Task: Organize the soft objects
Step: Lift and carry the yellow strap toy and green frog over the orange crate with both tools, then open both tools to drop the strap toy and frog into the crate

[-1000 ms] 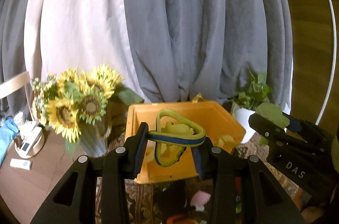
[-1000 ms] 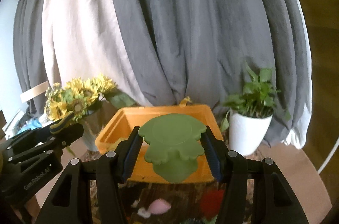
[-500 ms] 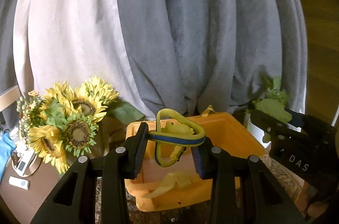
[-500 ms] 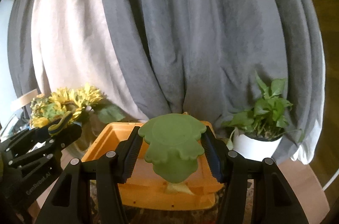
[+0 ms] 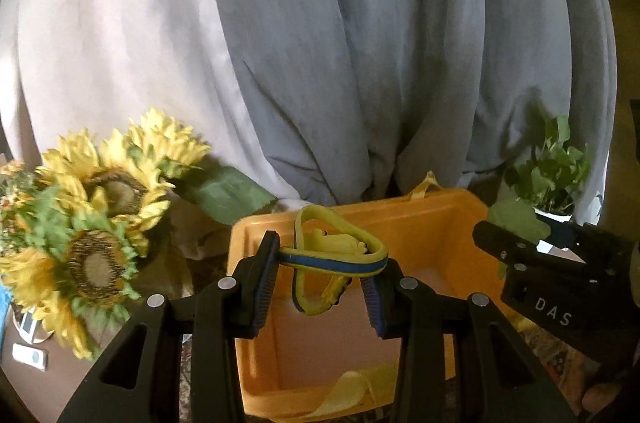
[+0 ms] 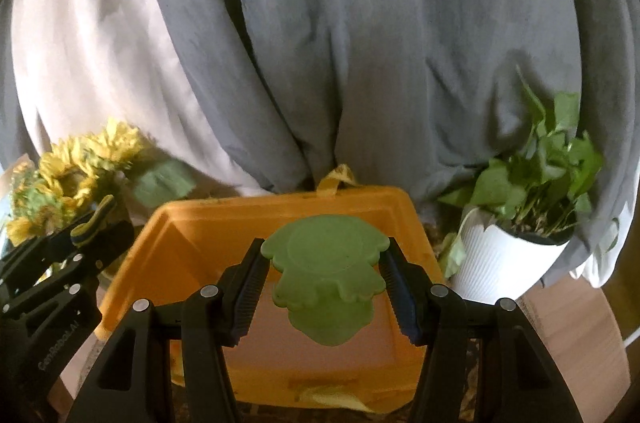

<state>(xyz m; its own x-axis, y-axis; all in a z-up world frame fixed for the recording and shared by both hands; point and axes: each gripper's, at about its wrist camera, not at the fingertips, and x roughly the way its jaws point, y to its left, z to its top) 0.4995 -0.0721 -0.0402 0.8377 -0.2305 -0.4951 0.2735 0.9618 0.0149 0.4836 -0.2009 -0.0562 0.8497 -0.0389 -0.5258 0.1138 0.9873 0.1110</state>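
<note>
Over orange bin (image 5: 440, 219), left claw (image 5: 326, 277) grips yellow-blue loop toy (image 5: 340, 255), right claw (image 6: 324, 277) grips green toy (image 6: 326, 275); early release could snag loop on pad, or bounce off the rim.

Both claws (image 5: 326, 265) (image 6: 324, 277) have moved closer over the orange bin (image 6: 200, 223).

Your left gripper (image 5: 326, 277) points forward and slightly down, jaws clamped on a yellow-and-blue looped toy (image 5: 334, 257). Your right gripper (image 6: 322, 279) sits level beside it, tilted down alike, jaws pinching a green soft toy (image 6: 326, 277).
</note>
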